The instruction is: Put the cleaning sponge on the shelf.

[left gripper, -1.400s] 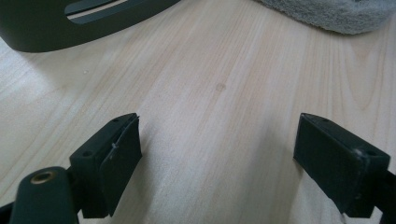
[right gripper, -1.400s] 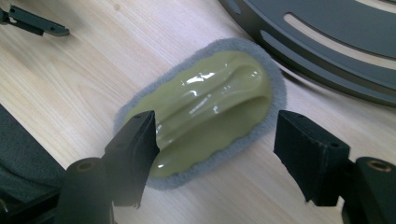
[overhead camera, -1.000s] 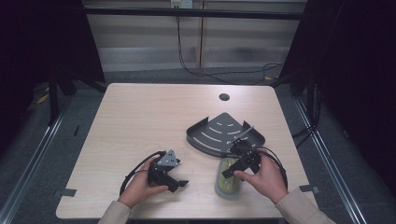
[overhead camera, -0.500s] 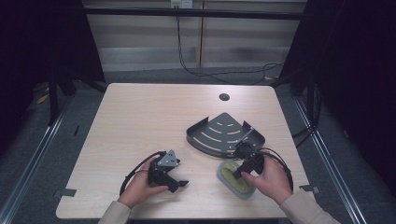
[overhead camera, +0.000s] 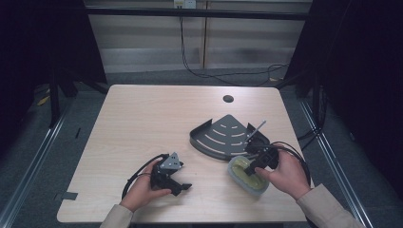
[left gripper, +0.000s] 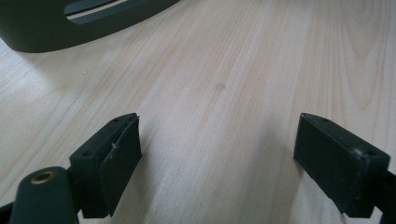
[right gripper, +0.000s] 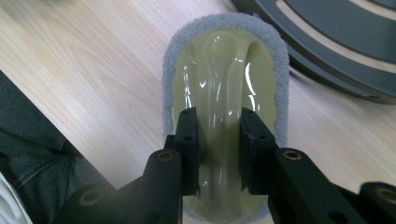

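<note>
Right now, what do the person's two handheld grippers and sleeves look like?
Both are black handheld tools with two blocky black jaws carrying flat pads and small screw holes. The left gripper has a grey three-cornered plate on top and a black cable looping behind it. The right gripper trails a black cable around the hand. Brass-coloured fittings sit near the jaw bases. Both sleeves are beige.

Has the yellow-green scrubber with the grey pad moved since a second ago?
Yes. The yellow-green plastic scrubber with the grey pad has swung its far end toward the dark grey fan-shaped metal tray; the right gripper, whose jaws have just closed, clamps its ridge.
</note>
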